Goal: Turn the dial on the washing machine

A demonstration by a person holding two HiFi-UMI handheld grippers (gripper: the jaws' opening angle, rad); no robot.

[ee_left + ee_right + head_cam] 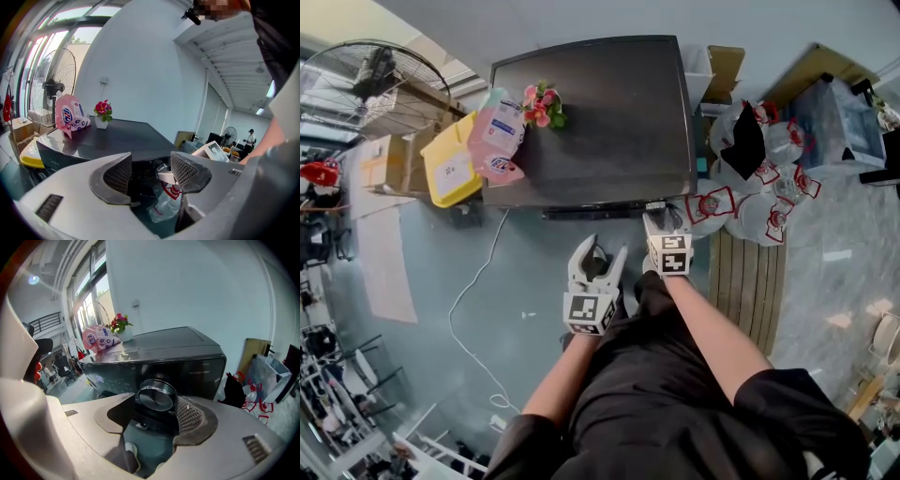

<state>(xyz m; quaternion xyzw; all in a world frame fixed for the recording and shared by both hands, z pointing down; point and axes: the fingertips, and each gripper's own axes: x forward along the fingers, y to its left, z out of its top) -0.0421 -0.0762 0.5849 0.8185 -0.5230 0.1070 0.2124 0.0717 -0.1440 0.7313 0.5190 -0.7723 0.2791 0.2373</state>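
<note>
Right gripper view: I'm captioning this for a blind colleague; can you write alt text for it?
The right gripper, jaws open, is lined up on the round dial on the front of the dark washing machine, not yet clamped on it. A pink pouch and potted flowers sit on top.

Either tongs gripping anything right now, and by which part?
Nothing is held. The right tongs stand open at the washing machine dial, not closed on it; the left tongs are open, empty.
</note>
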